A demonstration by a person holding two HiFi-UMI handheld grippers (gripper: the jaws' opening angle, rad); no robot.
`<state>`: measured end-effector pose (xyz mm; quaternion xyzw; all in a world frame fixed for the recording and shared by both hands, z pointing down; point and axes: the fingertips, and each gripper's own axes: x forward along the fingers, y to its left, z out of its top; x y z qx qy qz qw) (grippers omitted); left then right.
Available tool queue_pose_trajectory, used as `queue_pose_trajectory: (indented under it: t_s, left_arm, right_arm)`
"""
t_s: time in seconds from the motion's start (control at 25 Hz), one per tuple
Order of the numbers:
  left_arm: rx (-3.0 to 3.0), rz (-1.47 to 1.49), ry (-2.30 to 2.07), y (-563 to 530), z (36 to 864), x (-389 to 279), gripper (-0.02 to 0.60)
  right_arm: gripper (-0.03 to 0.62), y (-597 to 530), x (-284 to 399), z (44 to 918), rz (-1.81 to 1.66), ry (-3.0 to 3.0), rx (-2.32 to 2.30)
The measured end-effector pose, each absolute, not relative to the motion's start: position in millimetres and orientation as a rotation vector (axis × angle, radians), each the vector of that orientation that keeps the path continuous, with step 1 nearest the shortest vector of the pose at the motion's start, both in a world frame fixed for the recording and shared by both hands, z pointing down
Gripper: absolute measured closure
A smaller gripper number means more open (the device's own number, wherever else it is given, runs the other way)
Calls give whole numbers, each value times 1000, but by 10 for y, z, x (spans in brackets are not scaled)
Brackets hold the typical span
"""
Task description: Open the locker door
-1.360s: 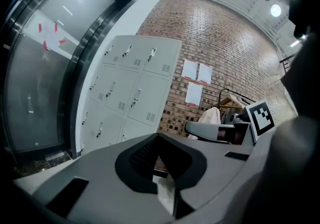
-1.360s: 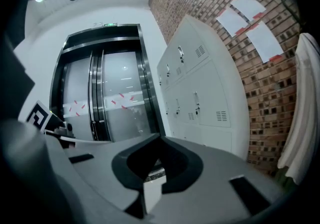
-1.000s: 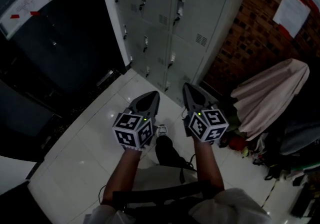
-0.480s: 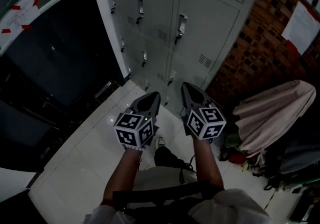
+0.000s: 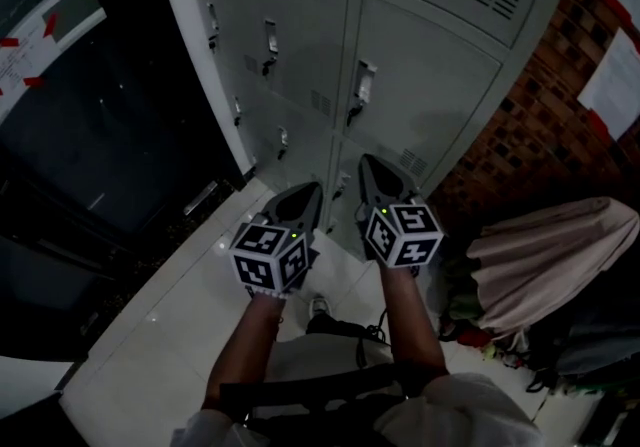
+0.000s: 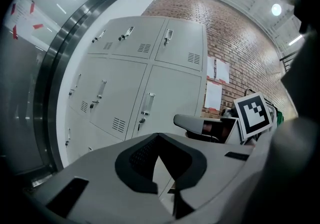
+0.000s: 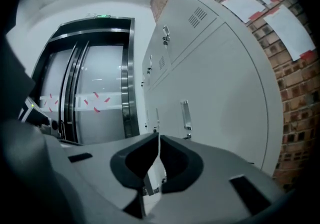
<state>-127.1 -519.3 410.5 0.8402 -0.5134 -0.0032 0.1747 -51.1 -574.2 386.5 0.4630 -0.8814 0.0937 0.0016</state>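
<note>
A bank of grey metal lockers [image 5: 300, 35] stands ahead, every door closed. One door [image 5: 430, 95] with a handle [image 5: 360, 87] and a vent is nearest above my right gripper. Both grippers hang side by side in front of the lockers, well short of them and touching nothing. The left gripper [image 5: 303, 191] has its tips together and is empty; its own view shows a handle [image 6: 147, 105] past the jaws [image 6: 159, 136]. On the right gripper [image 5: 368, 163] the tips stand barely parted with nothing between them, pointing at a handle [image 7: 186, 115] beyond its jaws [image 7: 159, 136].
A dark glass wall with a steel frame [image 5: 90, 135] runs along the left. On the right a brick wall [image 5: 540, 135] carries papers, with a beige cloth-covered heap [image 5: 555, 255] at its foot. The floor is white tile [image 5: 160, 335]. My forearms and legs show below.
The view has closed in on the lockers, which now fill more of the frame. Both grippers have come forward and up, the right one more than the left.
</note>
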Motion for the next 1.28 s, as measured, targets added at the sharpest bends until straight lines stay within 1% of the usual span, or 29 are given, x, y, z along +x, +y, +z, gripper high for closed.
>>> queue_pose_trajectory:
  t_s: [0.2, 0.24, 0.32, 0.44, 0.6, 0.72, 0.8, 0.88, 1.12, 1.28]
  left_arm:
    - [2385, -6, -1452, -5573, 4104, -1304, 583]
    - [2385, -7, -1452, -5634, 4106, -1314, 583]
    - [2381, -10, -1454, -5747, 4115, -1345, 583]
    - [2369, -17, -1454, -5906, 4150, -1404, 583]
    - [2361, -21, -1454, -6072, 4175, -1480, 583]
    - [2356, -29, -1461, -6183, 4174, -1552, 583]
    - [2353, -36, -1465, -6239, 4178, -1599, 583]
    - [2350, -37, -1471, -6285, 4191, -1644, 583]
    - [2323, -53, -1482, -6396, 4304, -1788, 583]
    - [2311, -71, -1487, -6440, 4351, -1875, 583]
  right_arm:
    - [555, -6216, -599, 3895, 284, -2745, 1491]
    - [526, -6293, -617, 3892, 282, -2742, 1497]
    - [504, -6438, -656, 3884, 279, -2736, 1509]
    - [450, -6635, -703, 3870, 274, -2724, 1541]
    - [428, -6872, -729, 3828, 262, -2696, 1622]
    - [392, -7040, -748, 3809, 256, -2666, 1684]
    - [384, -7144, -771, 3824, 254, -2642, 1715]
    - [359, -7234, -785, 3837, 247, -2616, 1752]
    - [358, -7381, -844, 3818, 209, -2560, 1851]
    - [345, -7442, -894, 3809, 182, -2528, 1889]
